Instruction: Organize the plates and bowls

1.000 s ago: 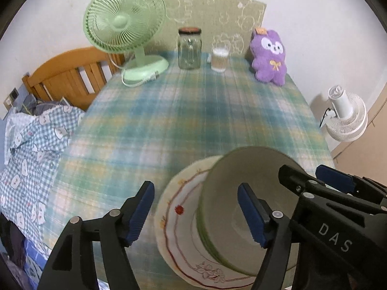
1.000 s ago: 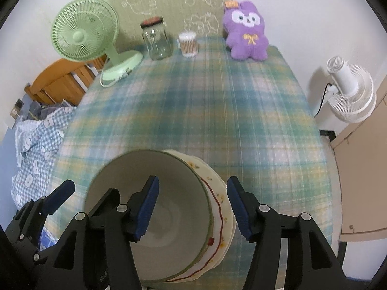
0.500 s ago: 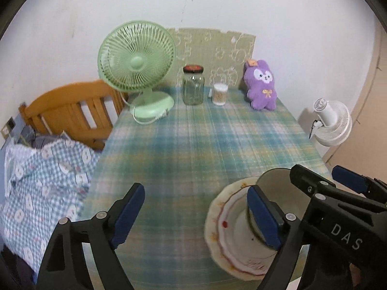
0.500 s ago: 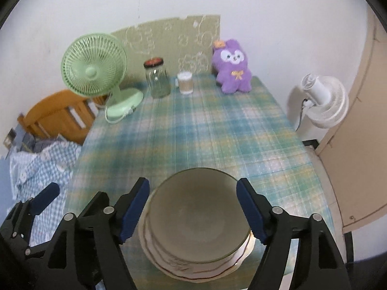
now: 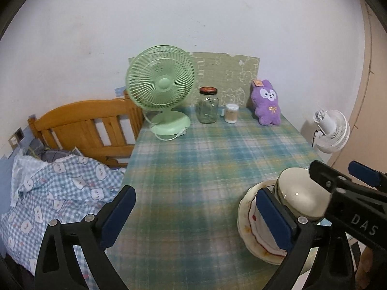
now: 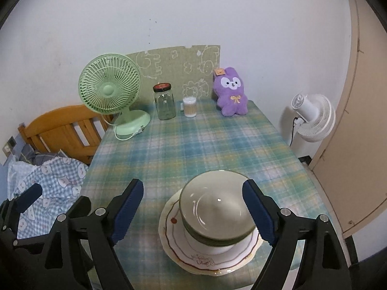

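The right gripper (image 6: 193,213) has its blue pads spread and still opening; the bowl (image 6: 216,207) shows between them in the view, but neither pad presses on it. The left gripper (image 5: 196,217) is likewise wide and opening, with only bare checked cloth between its pads. In the right wrist view the bowl sits at about 6 o'clock on the table (image 6: 193,145), nested on a flowered plate (image 6: 205,253), close to the near edge. At 12 o'clock stand a jar (image 6: 165,101) and a small cup of cotton swabs (image 6: 189,107), with a green fan (image 6: 110,90) at 10 and a purple plush toy (image 6: 231,95) at 1. The stack appears settled. The likely risk is a pad catching the bowl's rim as the right gripper moves, tipping or sliding the stack toward that near edge.
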### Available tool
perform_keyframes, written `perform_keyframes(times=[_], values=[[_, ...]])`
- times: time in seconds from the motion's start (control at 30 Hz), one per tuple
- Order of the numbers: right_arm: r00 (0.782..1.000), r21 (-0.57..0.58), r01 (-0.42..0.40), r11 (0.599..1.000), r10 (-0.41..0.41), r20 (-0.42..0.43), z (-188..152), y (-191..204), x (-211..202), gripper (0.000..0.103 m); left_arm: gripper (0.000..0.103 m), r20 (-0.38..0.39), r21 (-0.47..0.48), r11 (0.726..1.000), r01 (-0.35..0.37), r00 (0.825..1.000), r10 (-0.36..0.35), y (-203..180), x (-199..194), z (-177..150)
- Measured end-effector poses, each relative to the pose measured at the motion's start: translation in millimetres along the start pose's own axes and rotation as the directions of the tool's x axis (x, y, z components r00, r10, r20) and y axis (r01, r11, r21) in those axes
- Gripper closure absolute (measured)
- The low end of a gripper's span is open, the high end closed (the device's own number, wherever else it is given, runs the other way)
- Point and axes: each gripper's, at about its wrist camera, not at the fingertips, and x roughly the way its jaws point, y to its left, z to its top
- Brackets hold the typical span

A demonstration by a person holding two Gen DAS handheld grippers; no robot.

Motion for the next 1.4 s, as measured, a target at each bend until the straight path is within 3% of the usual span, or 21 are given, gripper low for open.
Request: perform_keyframes(times=[0.47, 0.67, 1.4], values=[[0.992, -0.018, -0.042, 0.999, 0.044, 0.121, -92, -14, -16, 0.013, 0.000, 0.104, -0.033, 0.999, -0.039, 0.994, 0.042, 2, -16, -86], [0.991, 0.004, -0.037, 0.999, 0.036, 0.129, -116, -20, -20, 0.012, 0.000, 0.125, -0.013, 0.999, -0.035, 0.991, 0.036, 0, -22, -102], [0.989, -0.027, -0.009, 1.000, 0.013, 0.150, -115, -20, -39, 0.012, 0.000, 0.142, -0.052, 0.997, -0.060, 0.988, 0.067, 4, -41, -98]])
